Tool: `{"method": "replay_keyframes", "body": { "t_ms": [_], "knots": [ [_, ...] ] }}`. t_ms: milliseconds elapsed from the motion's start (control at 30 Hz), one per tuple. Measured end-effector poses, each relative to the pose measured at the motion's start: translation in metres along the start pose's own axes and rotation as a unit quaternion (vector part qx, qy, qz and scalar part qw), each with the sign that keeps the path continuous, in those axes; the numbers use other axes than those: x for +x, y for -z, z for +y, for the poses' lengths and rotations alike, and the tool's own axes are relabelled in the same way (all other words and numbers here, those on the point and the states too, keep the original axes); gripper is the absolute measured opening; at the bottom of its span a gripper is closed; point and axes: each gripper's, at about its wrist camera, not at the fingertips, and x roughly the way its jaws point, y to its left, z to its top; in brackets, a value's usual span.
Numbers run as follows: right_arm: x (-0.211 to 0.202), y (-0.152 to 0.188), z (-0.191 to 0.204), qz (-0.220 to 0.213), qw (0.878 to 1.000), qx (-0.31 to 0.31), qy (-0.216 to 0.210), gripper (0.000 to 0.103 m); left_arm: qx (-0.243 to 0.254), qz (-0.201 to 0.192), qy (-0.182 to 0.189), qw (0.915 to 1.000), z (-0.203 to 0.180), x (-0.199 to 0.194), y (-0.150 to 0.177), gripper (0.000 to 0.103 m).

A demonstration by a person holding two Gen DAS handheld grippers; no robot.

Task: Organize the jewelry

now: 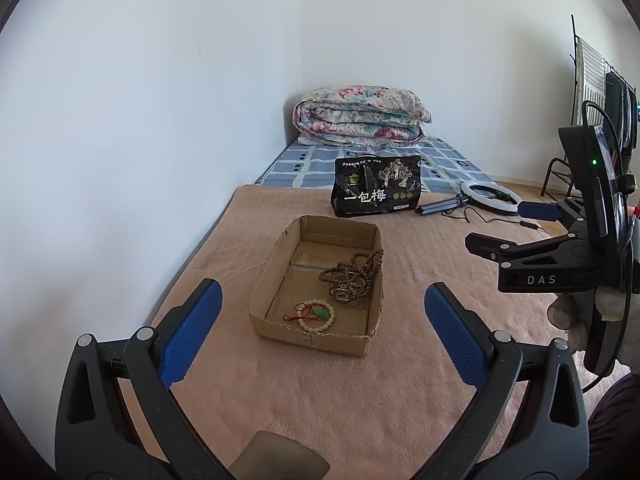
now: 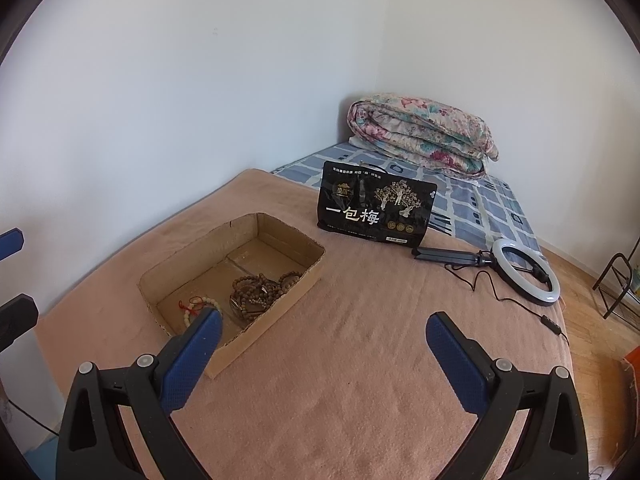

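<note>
Brown beads (image 1: 354, 272), a watch (image 1: 343, 295) and a pale bracelet (image 1: 316, 315) lie in an open cardboard box (image 1: 280, 330) at frame centre on a pink blanket (image 1: 360, 400); a black pouch (image 1: 378, 191) and ring light (image 2: 526, 272) lie behind. The left hand-held gripper (image 1: 323, 330) and right hand-held gripper (image 2: 324, 354) both gape, empty.

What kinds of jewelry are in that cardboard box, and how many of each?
White bead bracelet with green pendant and red cord: 1
Brown wooden bead strands, tangled in one pile, count unclear: 1
Watch, half buried in the beads: 1
Total: 3, all inside the cardboard box
</note>
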Motion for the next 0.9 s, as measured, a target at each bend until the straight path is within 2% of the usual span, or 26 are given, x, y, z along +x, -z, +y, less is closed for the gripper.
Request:
{"method": "replay_keyframes", "body": {
  "t_ms": [667,900],
  "knots": [
    [-0.0006,0.0025,-0.0017,0.003,1.000,-0.002,0.000,0.103,-0.010,0.007,0.003,0.9999,-0.0001,0.0013,-0.0002,0.103],
    [0.0000,0.0044,-0.0003,0.005,1.000,-0.005,-0.001,0.103,-0.005,-0.003,-0.003,1.0000,-0.0026,-0.0030,0.0022,0.103]
  ]
}}
